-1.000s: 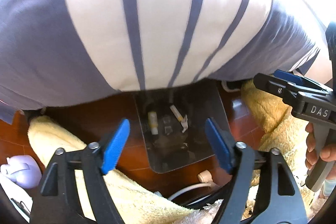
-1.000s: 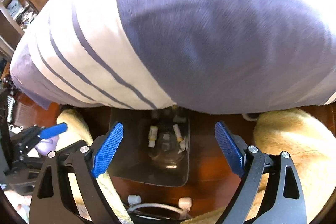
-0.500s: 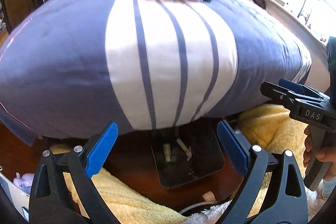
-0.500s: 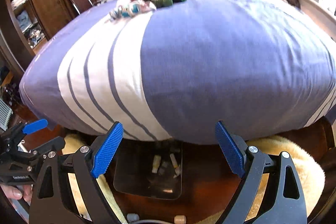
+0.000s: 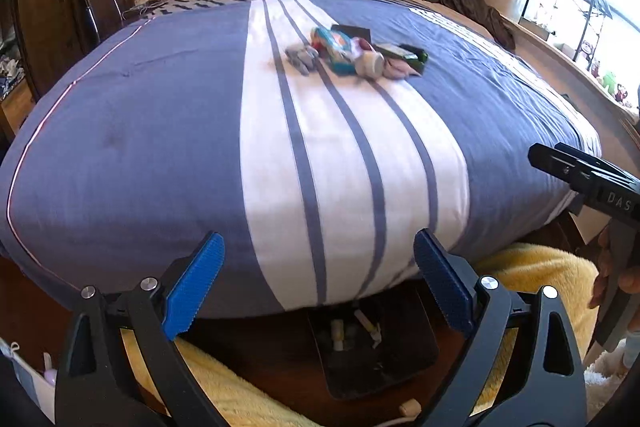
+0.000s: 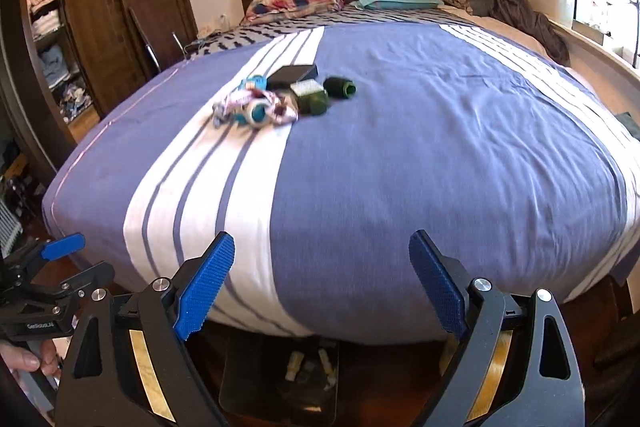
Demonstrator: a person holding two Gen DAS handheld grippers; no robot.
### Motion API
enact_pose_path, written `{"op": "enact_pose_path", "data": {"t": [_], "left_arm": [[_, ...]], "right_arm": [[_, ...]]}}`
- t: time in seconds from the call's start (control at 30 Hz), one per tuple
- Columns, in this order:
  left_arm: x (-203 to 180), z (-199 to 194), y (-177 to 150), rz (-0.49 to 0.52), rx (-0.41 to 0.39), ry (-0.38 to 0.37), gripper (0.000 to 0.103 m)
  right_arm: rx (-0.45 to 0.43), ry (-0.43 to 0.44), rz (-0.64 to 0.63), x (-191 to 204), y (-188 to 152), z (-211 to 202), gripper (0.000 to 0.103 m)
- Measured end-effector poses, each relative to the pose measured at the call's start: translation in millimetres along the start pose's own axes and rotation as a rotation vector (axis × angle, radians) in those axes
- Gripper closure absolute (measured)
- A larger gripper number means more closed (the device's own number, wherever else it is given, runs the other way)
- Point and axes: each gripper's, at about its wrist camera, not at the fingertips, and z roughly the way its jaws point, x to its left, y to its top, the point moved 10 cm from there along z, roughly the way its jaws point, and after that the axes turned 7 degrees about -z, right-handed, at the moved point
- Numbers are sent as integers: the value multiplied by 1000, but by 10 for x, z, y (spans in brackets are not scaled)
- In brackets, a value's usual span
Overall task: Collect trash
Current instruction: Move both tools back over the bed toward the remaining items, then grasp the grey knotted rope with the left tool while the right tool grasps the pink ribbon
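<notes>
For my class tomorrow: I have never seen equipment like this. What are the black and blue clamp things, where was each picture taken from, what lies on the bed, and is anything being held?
There is no robot here. A person holds a hand-operated grasping tool in each hand, each with a camera looking forward along its two blue-padded fingers. One picture comes from the left tool, the other from the right tool; each view also catches the other tool at its edge. Both tools are open and hold nothing; the left one's jaws have just been opening. On the striped bedspread lies a small pile of litter: wrappers, a small tub, dark green packets. On the floor at the foot of the bed stands a dark bin with a few scraps already inside, beside a yellow fleecy blanket.
</notes>
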Motion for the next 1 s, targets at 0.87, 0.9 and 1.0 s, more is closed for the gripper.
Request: {"op": "enact_pose_path", "data": {"t": [0.87,0.9,1.0], "left_arm": [[260,918,815,22,39,48,13],[261,953,836,23,41,47,13],[248,1036,901,28,43,47,13]], "right_arm": [[22,131,-85,349,810,1141,65],[15,131,-92,366,834,1150,66],[17,117,-134,419,864,1211,69]]}}
